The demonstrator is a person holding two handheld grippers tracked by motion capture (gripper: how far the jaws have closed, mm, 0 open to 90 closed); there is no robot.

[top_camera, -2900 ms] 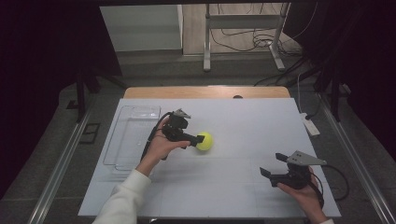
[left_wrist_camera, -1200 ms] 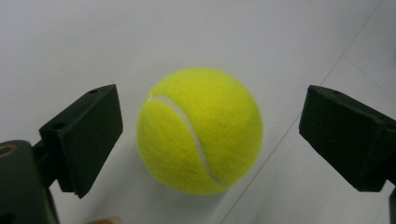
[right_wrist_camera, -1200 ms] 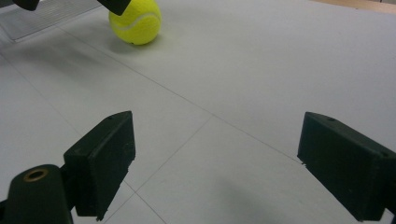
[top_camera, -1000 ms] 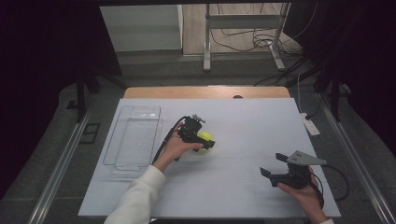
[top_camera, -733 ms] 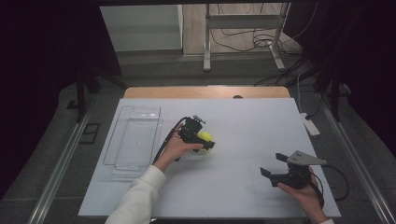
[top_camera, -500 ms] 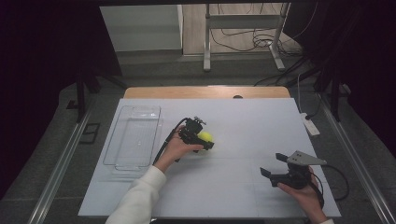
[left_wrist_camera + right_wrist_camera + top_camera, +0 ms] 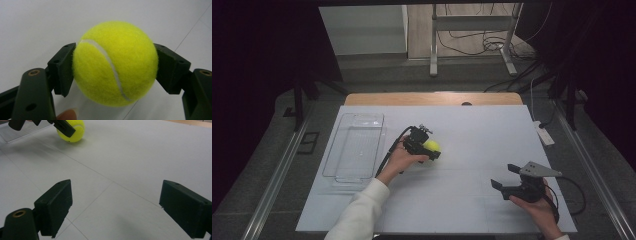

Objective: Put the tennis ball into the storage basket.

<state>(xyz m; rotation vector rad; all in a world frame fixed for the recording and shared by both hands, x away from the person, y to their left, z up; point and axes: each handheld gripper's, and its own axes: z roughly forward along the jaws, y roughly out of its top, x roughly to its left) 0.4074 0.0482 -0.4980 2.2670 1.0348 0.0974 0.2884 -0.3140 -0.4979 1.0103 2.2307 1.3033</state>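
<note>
Left gripper (image 7: 113, 65): black jaws clamped on the fuzzy yellow-green tennis ball (image 7: 115, 63), one pad on each side at about mid-height, white seam curving across the face toward the camera. Grip looks square and centred. A fingertip edges in at the bottom of the left gripper view.

From the high view, left gripper (image 7: 428, 148) and ball (image 7: 431, 145) sit mid-table, left of centre. In the right gripper view the ball (image 7: 72, 131) appears to touch the surface or sit just above it; cannot tell which.

Right gripper (image 7: 117, 207): jaws wide apart, nothing between them, pointing over bare table toward the ball. In the high view it (image 7: 507, 182) rests near the front right edge, well apart from the ball.

Clear rectangular plastic tray (image 7: 343, 152): lies at the table's left side, near the left gripper, nothing in it as far as visible.

White table surface (image 7: 482, 135): thin seam lines.

Progress, as judged: the grasp is done. The likely remainder is lift, carry left, and release into the tray. The ball is not yet in it, so roughly the first third is done.
</note>
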